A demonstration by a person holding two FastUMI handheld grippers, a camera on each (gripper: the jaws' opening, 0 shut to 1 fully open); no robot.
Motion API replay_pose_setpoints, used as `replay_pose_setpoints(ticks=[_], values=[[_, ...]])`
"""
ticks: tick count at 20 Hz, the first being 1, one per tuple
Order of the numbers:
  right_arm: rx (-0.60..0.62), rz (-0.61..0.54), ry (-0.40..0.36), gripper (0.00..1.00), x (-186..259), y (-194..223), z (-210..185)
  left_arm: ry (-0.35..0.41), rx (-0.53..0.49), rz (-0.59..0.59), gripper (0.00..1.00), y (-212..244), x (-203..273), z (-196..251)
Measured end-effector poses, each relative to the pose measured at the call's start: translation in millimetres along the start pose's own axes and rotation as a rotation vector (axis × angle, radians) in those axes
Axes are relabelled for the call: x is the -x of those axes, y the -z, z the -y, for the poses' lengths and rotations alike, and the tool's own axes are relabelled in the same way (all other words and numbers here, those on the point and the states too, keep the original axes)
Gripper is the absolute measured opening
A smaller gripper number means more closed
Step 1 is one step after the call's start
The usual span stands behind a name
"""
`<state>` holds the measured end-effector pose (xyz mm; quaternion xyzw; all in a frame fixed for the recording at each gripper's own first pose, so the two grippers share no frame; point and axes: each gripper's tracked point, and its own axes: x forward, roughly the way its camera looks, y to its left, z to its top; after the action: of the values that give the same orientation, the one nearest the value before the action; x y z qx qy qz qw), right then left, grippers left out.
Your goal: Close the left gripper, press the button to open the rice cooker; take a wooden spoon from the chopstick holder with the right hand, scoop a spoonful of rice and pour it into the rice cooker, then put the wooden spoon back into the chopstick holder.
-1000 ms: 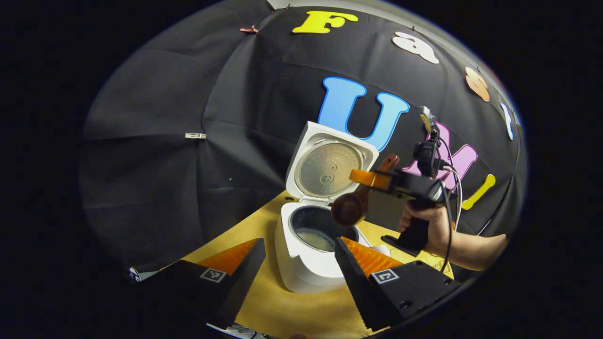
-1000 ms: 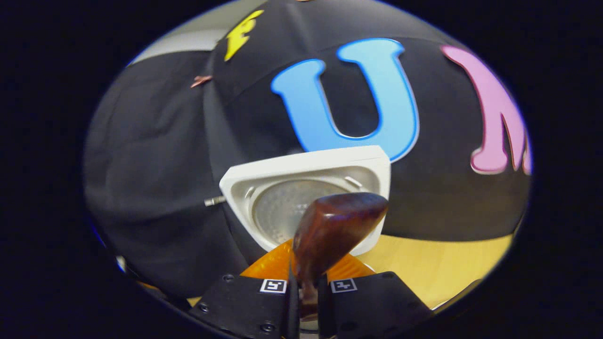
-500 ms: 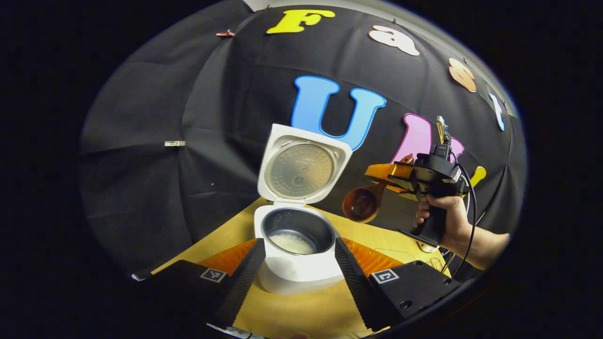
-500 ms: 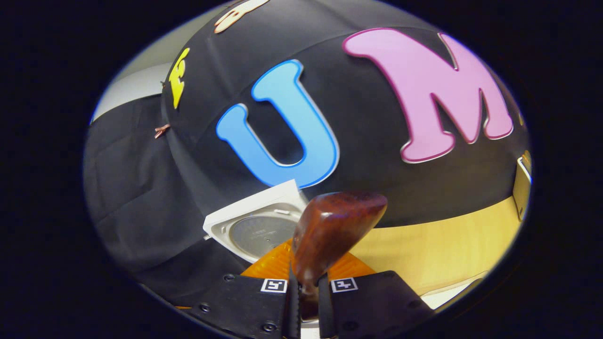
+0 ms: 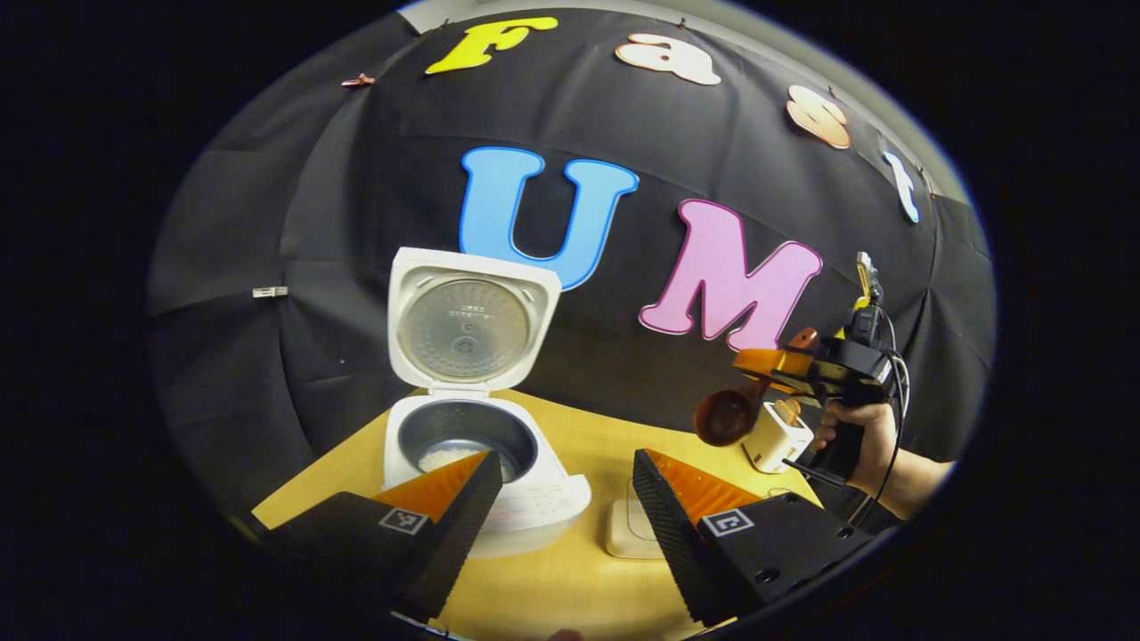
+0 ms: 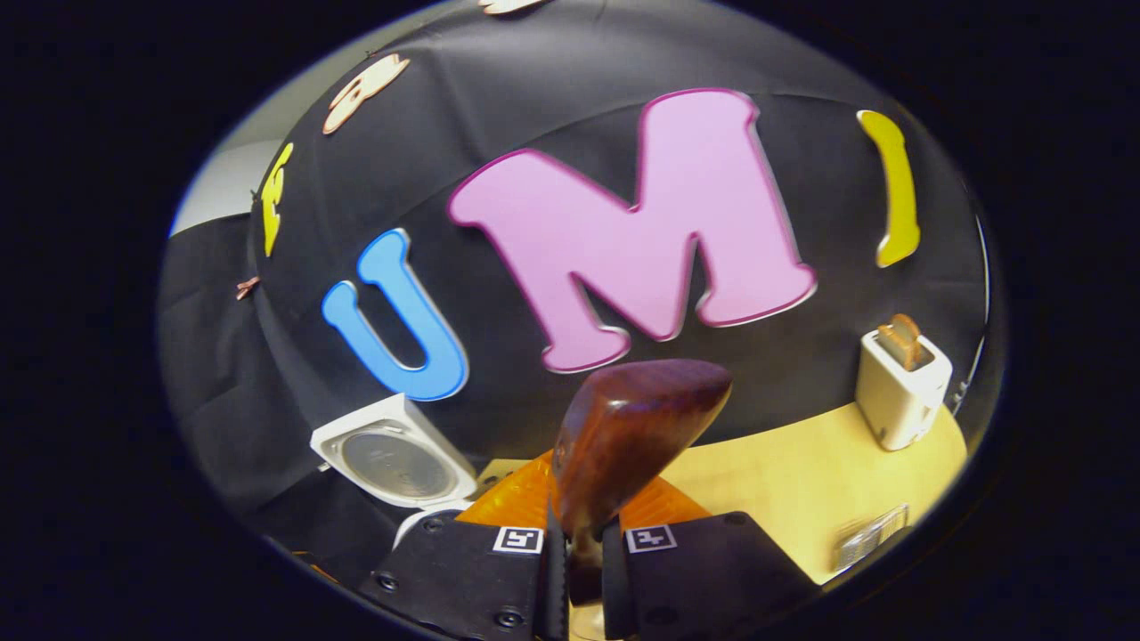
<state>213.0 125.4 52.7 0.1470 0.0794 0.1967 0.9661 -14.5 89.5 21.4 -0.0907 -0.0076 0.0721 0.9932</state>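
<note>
Over the surface (image 5: 570, 570), right gripper (image 6: 577, 543) has jaws clamped on wooden spoon (image 6: 623, 436), bowel end up near chopstick holder (image 6: 901, 385); left gripper (image 5: 561, 499) jaws spread wide before open rice cooker (image 5: 472, 427).

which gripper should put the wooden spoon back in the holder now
Right. The right gripper is shut on the wooden spoon and sits near the chopstick holder; the left gripper is open beside the rice cooker.
</note>
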Motion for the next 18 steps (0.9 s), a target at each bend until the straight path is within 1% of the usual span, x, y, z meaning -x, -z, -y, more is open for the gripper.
replay_pose_setpoints(ticks=[4,9,12,15,18], values=[[-0.002,0.035,0.12,0.19,36.4,-15.7,91.8,0.017,-0.024,-0.02,0.96,8.0,-7.1,32.6],[-0.012,0.025,0.26,0.19,67.5,-4.9,194.5,0.019,-0.043,-0.055,0.95,20.6,-12.7,62.4],[-0.049,0.008,0.323,0.19,80.9,14.3,234.0,-0.007,-0.054,-0.046,0.96,21.8,-14.1,70.1],[-0.059,-0.01,0.375,0.19,87.7,31.0,271.9,-0.037,-0.046,-0.043,0.96,23.0,-10.8,73.5],[-0.074,-0.04,0.397,0.19,85.6,49.6,290.1,-0.078,-0.056,-0.034,0.96,24.2,-4.4,69.0]])
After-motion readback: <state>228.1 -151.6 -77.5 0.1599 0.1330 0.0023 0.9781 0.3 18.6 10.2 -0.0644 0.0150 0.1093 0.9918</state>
